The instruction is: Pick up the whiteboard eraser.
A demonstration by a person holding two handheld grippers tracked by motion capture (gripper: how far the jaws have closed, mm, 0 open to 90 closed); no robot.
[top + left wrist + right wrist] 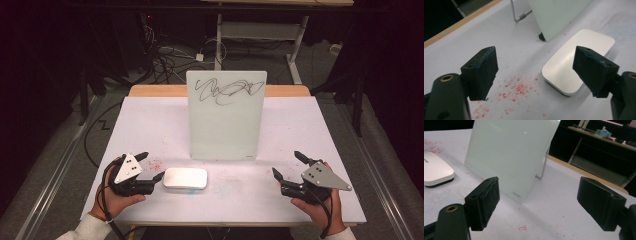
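My left gripper [152, 166] is spread wide and holds nothing, the white eraser [185, 178] lying just beside its right jaw on the desk [150, 125]. My right gripper [289, 165] gapes equally wide and bare, the scribbled glass board [226, 115] standing ahead to its left.

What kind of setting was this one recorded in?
Probably a lab or workshop set up for recording. A white-covered table holds a small standing whiteboard and an eraser, loose cables lie on the floor behind, and another desk frame stands farther back.
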